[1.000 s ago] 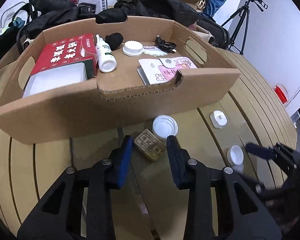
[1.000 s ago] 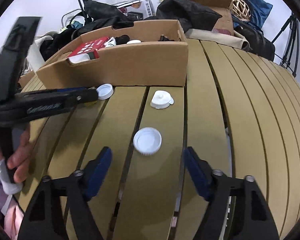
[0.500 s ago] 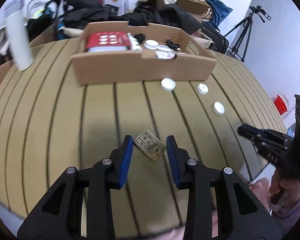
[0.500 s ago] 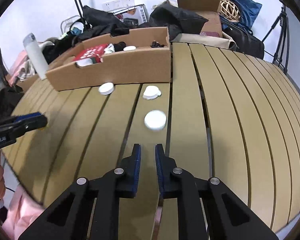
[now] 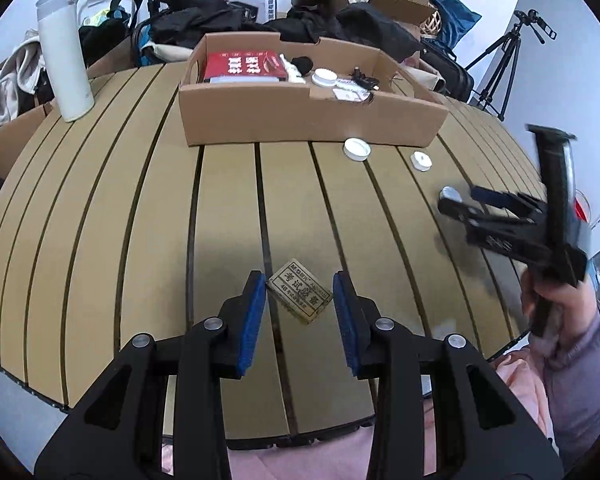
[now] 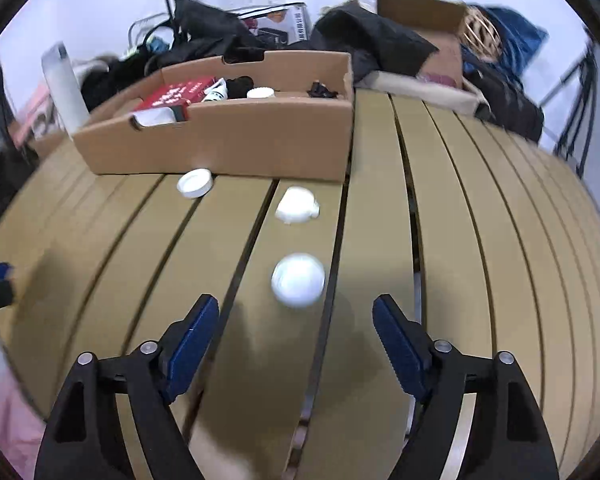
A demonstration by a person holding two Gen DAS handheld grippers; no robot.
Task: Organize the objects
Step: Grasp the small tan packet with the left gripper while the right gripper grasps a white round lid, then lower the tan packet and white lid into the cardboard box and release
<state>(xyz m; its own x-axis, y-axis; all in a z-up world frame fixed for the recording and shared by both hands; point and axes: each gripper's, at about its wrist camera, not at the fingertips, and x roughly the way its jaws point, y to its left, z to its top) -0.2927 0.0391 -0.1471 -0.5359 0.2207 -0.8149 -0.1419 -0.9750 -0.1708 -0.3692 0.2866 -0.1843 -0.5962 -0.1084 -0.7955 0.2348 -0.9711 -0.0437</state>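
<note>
- Slatted tan wooden table (image 5: 100, 240) fills the middle and lower part of both wrist views, its dark grooves running towards the top of the frame.
- Long open brown cardboard box (image 5: 300, 120) sits on the table in the upper centre of the left wrist view and the upper left of the right wrist view; inside it lie a red printed carton (image 5: 244, 66), a round white lid (image 5: 325, 77) and a black cable (image 5: 365, 81).
- Tall white cylindrical flask (image 5: 65, 52) stands upright on the table in the upper left of the left wrist view, well apart from the box.
- Left gripper (image 5: 299, 304), bottom centre of its own view, has its blue-padded jaws clamped on a small flat tan eraser block with dark printed characters (image 5: 300, 297), which sits tilted between the pads.
- Right gripper (image 6: 296, 330), bottom centre of its own view, has jaws that have just been opening and now stand wide apart with nothing between them; in the left wrist view it is blurred at the right edge, carried by a hand (image 5: 556, 300) in a lilac sleeve.
- Blurred round white cap (image 6: 298, 285) lies on the table just above the right gripper's tips.
- White lid with a small tab (image 6: 297, 210) lies further up the same plank.
- Shallow white round cap (image 6: 195, 183) lies just beside the box's front wall.
</note>
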